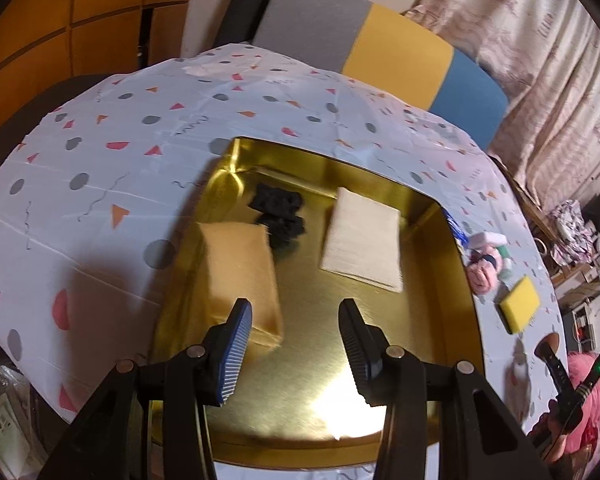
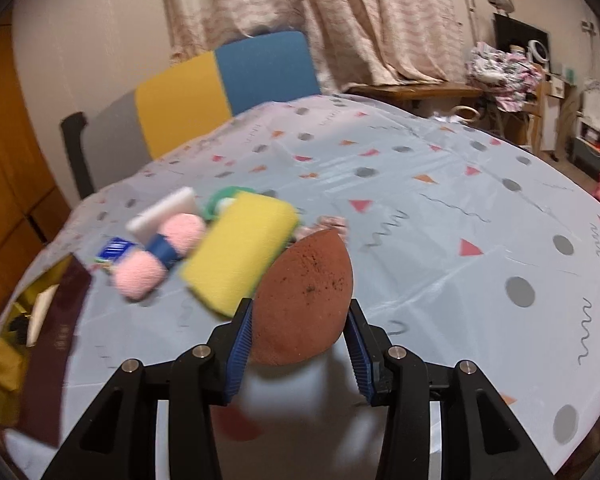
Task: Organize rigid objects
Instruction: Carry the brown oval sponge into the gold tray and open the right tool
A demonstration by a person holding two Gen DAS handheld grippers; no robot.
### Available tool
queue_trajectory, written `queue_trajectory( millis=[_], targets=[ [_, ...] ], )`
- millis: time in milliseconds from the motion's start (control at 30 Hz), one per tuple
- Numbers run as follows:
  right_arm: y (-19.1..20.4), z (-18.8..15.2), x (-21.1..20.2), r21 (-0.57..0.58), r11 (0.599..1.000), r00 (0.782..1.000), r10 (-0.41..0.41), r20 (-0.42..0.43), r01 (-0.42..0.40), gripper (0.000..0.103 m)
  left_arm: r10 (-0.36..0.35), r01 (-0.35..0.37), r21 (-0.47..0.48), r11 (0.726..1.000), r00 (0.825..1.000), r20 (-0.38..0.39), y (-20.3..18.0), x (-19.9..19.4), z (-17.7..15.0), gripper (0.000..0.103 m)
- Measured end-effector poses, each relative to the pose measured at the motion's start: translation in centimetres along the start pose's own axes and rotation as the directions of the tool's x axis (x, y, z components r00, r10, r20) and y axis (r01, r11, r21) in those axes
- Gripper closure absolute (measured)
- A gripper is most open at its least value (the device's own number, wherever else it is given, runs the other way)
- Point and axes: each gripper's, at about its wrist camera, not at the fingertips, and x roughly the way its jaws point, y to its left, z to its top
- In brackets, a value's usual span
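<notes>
On the patterned worktop (image 2: 420, 216), the right hand-held gripper (image 2: 300, 336) pinches a brown teardrop sponge (image 2: 304, 300), likely light and squashy, across its middle; the left hand-held gripper (image 1: 296, 344) hangs spread over the gold tray (image 1: 420, 320).

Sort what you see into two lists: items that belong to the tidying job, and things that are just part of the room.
Belongs to the job:
- gold tray
- brown sponge, held by the right gripper
- yellow sponge
- pink yarn ball
- white block
- left gripper, open over the tray

Just lying about:
- chair
- curtain
- patterned tablecloth
</notes>
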Motion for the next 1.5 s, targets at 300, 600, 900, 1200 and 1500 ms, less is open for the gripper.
queue_trajectory(
  millis=[300, 600, 900, 1200, 1500],
  targets=[
    [8.0, 0.9, -3.2, -0.126, 0.977, 0.984, 0.175, 0.009, -0.173, 0.058, -0.038, 0.037, 0.075, 0.996, 0.999, 0.017, -2.2, -1.1, -1.3, 0.058],
    [17.5, 0.4, -3.6, -0.258, 0.907, 0.942, 0.327, -0.069, -0.333, 0.058, -0.020, 0.015, 0.098, 0.995, 0.999, 0.047, -1.3, -2.3, -2.1, 0.058],
    [26.8, 0.4, -0.5, -0.415, 0.829, 0.926, 0.316, -0.205, -0.375, 0.058, -0.058, 0.056, 0.066, 0.996, 0.998, 0.031, -0.2, -2.3, -2.9, 0.058],
    [33.4, -0.3, 6.1, -0.583, 0.743, 0.938, 0.186, -0.292, -0.328, 0.056, -0.059, 0.058, 0.057, 0.997, 0.998, 0.027, 0.6, -2.7, -3.4, 0.058],
    [33.4, 0.0, 5.9, -0.598, 0.762, 0.968, 0.163, -0.193, -0.248, 0.024, -0.055, 0.055, 0.028, 0.998, 0.998, 0.019, 1.9, -2.7, -3.6, 0.058]
  ],
)
